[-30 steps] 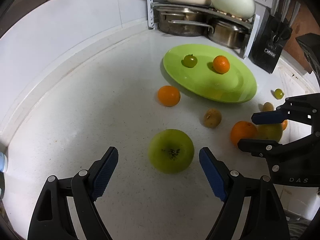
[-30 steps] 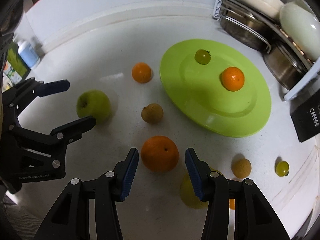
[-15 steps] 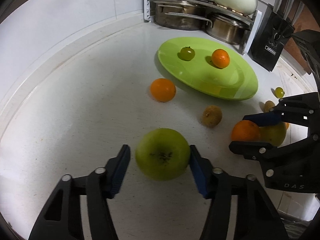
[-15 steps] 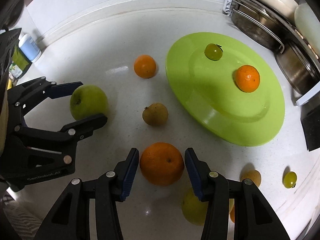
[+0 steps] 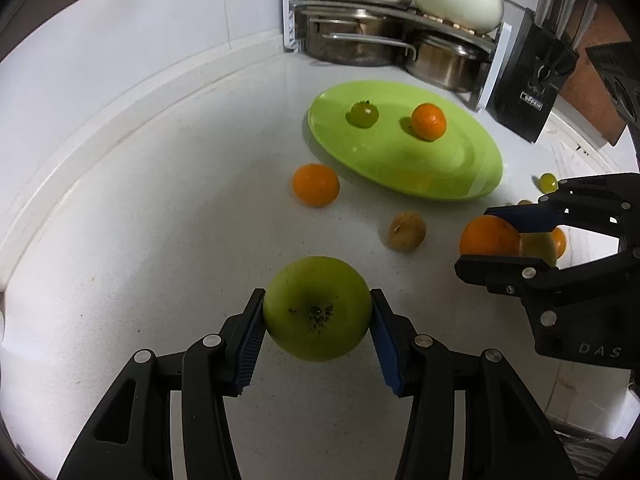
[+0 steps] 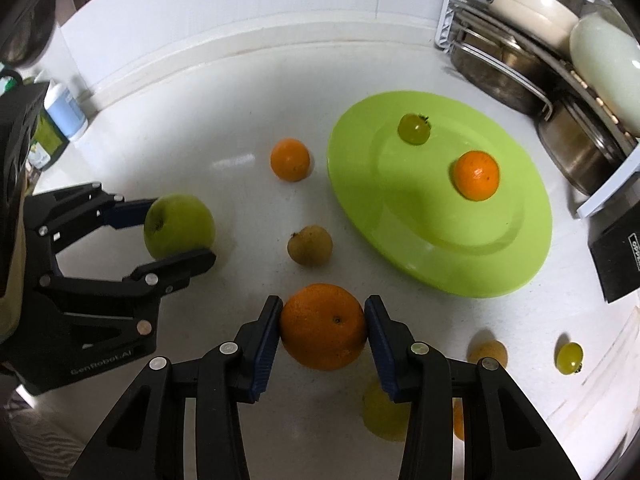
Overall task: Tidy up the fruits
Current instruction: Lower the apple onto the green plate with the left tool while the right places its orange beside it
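My left gripper (image 5: pixel 317 294) is closing, its blue pads pressed on both sides of a large green apple (image 5: pixel 316 308). In the right wrist view the same apple (image 6: pixel 180 224) sits in that gripper (image 6: pixel 180 231) at the left. My right gripper (image 6: pixel 323 302) is shut on a big orange (image 6: pixel 323 326), also visible from the left wrist (image 5: pixel 488 236). A lime-green plate (image 5: pixel 440 176) further back holds a green tomato (image 5: pixel 364 114) and a small orange (image 5: pixel 429 121).
Loose on the white counter lie an orange (image 5: pixel 316 184), a brown fruit (image 5: pixel 406 231), a small green tomato (image 6: pixel 568 358) and a yellow-green fruit (image 6: pixel 380 412) under the right gripper. A pot rack (image 5: pixel 384 40) and a knife block (image 5: pixel 532 80) stand behind the plate, and a bottle (image 6: pixel 66 110) at the far left.
The left jaws have come in from wide apart onto the green apple. The right jaws have narrowed slightly onto the big orange. Both fruits now look closer to the cameras.
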`<act>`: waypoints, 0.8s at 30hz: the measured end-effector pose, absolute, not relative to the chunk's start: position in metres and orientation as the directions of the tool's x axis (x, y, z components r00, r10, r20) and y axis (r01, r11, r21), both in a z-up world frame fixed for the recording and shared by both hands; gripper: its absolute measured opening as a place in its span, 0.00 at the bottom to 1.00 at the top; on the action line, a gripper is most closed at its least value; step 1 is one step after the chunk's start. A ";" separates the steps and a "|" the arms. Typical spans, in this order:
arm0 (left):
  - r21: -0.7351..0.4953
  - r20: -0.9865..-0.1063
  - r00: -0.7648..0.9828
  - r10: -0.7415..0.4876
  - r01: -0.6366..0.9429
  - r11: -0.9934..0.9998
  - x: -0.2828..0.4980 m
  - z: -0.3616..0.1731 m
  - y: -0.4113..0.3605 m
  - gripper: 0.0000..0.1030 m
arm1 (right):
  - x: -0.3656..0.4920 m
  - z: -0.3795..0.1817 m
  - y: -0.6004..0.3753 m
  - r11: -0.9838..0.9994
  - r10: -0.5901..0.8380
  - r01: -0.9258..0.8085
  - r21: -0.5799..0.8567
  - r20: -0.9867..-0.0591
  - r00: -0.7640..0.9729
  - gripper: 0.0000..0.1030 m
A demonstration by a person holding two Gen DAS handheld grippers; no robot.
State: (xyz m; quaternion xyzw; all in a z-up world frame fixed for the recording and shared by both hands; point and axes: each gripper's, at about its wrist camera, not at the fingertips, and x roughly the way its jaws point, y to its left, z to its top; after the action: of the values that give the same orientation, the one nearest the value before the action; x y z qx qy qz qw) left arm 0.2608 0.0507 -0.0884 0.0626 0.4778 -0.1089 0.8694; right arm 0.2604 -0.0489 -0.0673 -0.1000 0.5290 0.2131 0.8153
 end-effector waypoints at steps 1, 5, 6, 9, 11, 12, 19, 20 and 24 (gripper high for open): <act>0.006 -0.840 0.527 -0.131 0.251 0.968 0.260 -0.085 0.050 0.48 | 0.260 -0.065 -0.050 0.891 0.244 -0.450 0.063 -0.902 0.357 0.42; 0.012 -0.820 0.555 -0.137 0.257 0.966 0.257 -0.071 0.047 0.48 | 0.258 -0.051 -0.057 0.901 0.253 -0.429 0.066 -0.882 0.397 0.42; 0.013 -0.814 0.564 -0.139 0.257 0.966 0.256 -0.067 0.045 0.48 | 0.258 -0.048 -0.059 0.904 0.256 -0.422 0.069 -0.877 0.407 0.42; 0.016 -0.797 0.586 -0.148 0.266 0.964 0.257 -0.055 0.040 0.48 | 0.259 -0.039 -0.068 0.913 0.263 -0.401 0.076 -0.862 0.433 0.42; 0.019 -0.786 0.599 -0.154 0.272 0.962 0.258 -0.049 0.036 0.48 | 0.259 -0.032 -0.074 0.920 0.263 -0.384 0.079 -0.851 0.454 0.42; 0.021 -0.781 0.605 -0.156 0.276 0.961 0.259 -0.046 0.034 0.48 | 0.260 -0.029 -0.079 0.923 0.263 -0.377 0.080 -0.845 0.464 0.42; 0.029 -0.748 0.639 -0.180 0.302 0.953 0.269 -0.028 0.015 0.48 | 0.264 -0.012 -0.103 0.946 0.244 -0.314 0.081 -0.814 0.526 0.42; 0.032 -0.745 0.642 -0.182 0.306 0.951 0.271 -0.026 0.012 0.48 | 0.267 -0.010 -0.106 0.949 0.240 -0.307 0.080 -0.812 0.532 0.42; 0.032 -0.738 0.647 -0.193 0.319 0.947 0.282 -0.023 0.001 0.48 | 0.275 -0.006 -0.119 0.956 0.229 -0.282 0.079 -0.804 0.548 0.42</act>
State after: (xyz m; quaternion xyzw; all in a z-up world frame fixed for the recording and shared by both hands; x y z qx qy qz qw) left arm 0.2821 0.0010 -0.0232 0.0798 0.3956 -0.1417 0.9039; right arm 0.2749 -0.1194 -0.0065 -0.0297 0.4524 0.1453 0.8794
